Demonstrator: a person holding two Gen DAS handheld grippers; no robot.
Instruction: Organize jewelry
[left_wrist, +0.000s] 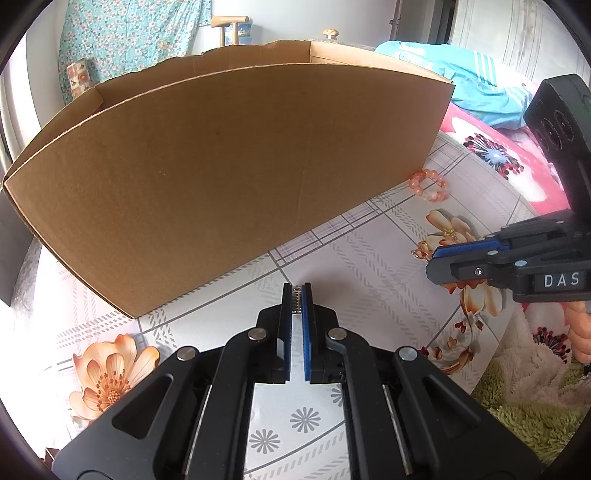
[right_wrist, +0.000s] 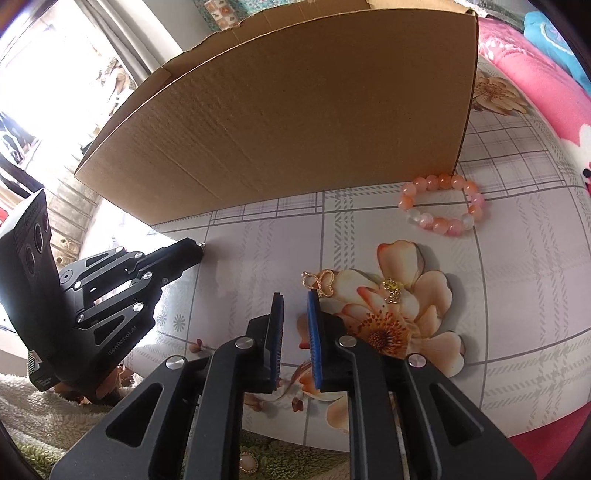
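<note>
My left gripper (left_wrist: 296, 291) is shut on a small silver jewelry piece (left_wrist: 296, 301), just above the table in front of the cardboard box (left_wrist: 229, 177). It shows in the right wrist view (right_wrist: 199, 251) at the left. My right gripper (right_wrist: 295, 299) is a little open and empty, low over the table. Its right fingertip is next to a gold butterfly charm (right_wrist: 320, 282). A small gold charm (right_wrist: 392, 290) lies on the printed flower. A pink bead bracelet (right_wrist: 443, 205) lies by the box's right corner; it shows in the left wrist view (left_wrist: 428, 184).
The table (right_wrist: 517, 258) has a flower-print cloth. The tall box (right_wrist: 295, 110) stands across the back. A pink blanket (right_wrist: 535, 74) and blue cloth (left_wrist: 461, 74) lie right. A green-white fuzzy rug (left_wrist: 524, 398) is at the near edge. A round brooch (right_wrist: 247, 461) lies on the rug.
</note>
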